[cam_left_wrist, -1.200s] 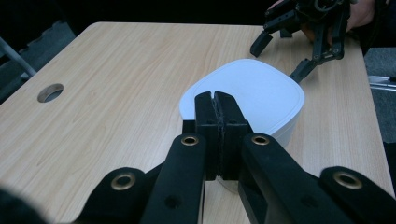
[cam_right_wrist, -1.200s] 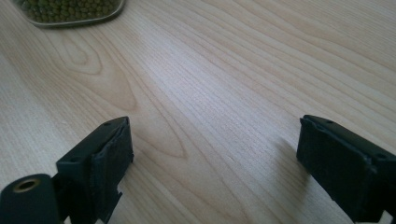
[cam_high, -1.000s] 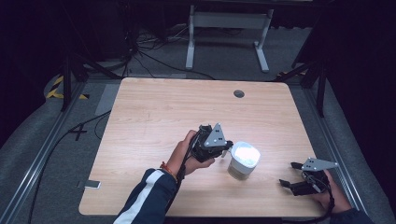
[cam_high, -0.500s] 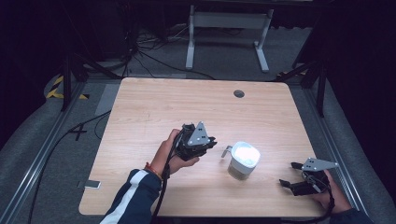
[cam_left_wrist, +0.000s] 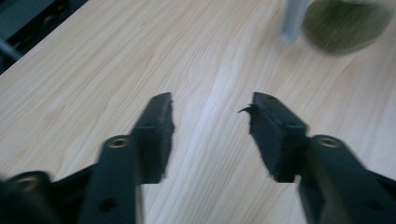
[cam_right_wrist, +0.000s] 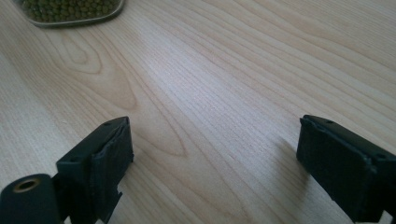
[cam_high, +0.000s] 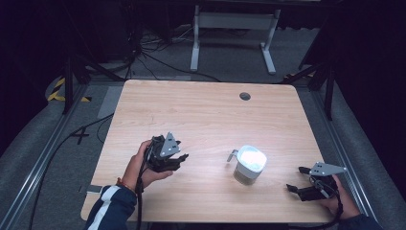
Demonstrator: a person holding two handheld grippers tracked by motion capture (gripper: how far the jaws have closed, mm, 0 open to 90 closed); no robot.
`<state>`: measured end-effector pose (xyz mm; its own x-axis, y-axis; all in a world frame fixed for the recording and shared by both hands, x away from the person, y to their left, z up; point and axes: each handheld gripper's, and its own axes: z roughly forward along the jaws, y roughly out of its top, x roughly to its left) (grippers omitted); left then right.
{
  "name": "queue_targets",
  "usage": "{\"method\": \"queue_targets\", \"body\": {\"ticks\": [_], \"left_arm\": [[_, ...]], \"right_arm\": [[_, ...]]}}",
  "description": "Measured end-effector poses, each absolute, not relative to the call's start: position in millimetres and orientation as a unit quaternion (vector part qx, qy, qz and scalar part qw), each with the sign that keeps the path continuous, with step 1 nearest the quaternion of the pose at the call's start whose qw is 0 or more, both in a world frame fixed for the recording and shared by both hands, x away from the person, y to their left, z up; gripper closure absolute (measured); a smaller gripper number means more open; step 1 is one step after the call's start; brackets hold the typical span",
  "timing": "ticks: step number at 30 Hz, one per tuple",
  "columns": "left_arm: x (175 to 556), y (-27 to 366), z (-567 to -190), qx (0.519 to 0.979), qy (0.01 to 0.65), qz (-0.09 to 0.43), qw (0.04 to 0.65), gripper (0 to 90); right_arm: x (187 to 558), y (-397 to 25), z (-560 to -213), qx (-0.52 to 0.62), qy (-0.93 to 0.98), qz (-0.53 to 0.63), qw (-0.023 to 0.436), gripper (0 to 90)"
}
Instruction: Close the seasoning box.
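A clear jar (cam_high: 248, 167) with a white lid stands on the wooden table (cam_high: 206, 110), right of centre and near the front. It holds small green beans (cam_right_wrist: 70, 9), and a grey latch (cam_high: 232, 155) sticks out on its left side. My left gripper (cam_high: 182, 159) hovers open over the table, well left of the jar and pointing toward it. In the left gripper view the gripper (cam_left_wrist: 210, 116) holds nothing, with the jar (cam_left_wrist: 345, 23) far ahead. My right gripper (cam_high: 296, 178) rests low at the front right, open wide and empty (cam_right_wrist: 215, 140), its jaws aimed at the jar (cam_right_wrist: 70, 11).
A small round cable hole (cam_high: 245, 96) sits near the table's far edge. Cables and a white metal stand (cam_high: 232, 28) lie on the dark floor beyond the table. A rail (cam_high: 344, 158) runs close along the table's right side.
My left gripper has pulled back leftward, from right beside the jar to well clear of it. The jar and the right gripper have stayed in place.
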<state>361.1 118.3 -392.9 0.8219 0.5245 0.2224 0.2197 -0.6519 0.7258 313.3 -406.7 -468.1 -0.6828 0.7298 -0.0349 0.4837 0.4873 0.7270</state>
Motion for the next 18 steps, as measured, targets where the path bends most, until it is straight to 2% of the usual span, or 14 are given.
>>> {"method": "queue_targets", "body": {"ticks": [4, 8, 18], "left_arm": [[358, 133, -404, 0.887, 0.221, 0.218, 0.343, 38.4], [354, 156, -423, 0.884, 0.247, 0.217, 0.332, 33.5], [351, 204, -473, 0.875, 0.312, 0.163, 0.332, 23.7]], "right_arm": [[313, -407, -468, 0.359, 0.845, 0.357, 0.172, 10.4], [313, -407, -468, 0.360, 0.844, 0.357, 0.173, 10.4], [313, -407, -468, 0.360, 0.844, 0.357, 0.173, 10.4]]}}
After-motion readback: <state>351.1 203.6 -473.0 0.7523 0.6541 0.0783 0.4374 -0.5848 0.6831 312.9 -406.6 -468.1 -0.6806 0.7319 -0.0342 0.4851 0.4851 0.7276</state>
